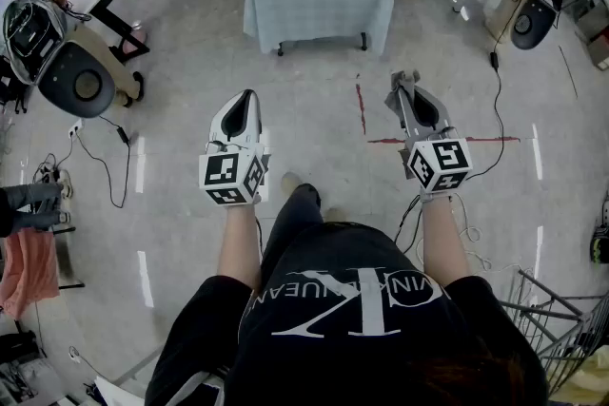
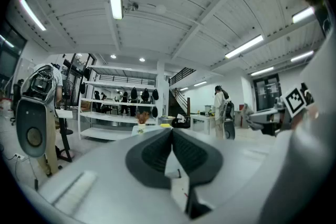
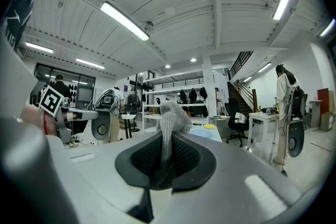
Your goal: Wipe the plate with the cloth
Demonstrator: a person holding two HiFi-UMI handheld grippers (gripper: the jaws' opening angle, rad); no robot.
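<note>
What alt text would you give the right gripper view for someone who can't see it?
The right gripper is shut on a grey knitted cloth that sticks up between its dark jaws. Beyond, a blue plate lies on a table.

I hold both forearms out ahead, side by side and well apart. My left gripper [image 1: 249, 96] has its 2 jaws pressed together with nothing between them. My right gripper [image 1: 404, 79] is clamped on the cloth [image 3: 172, 117].
</note>
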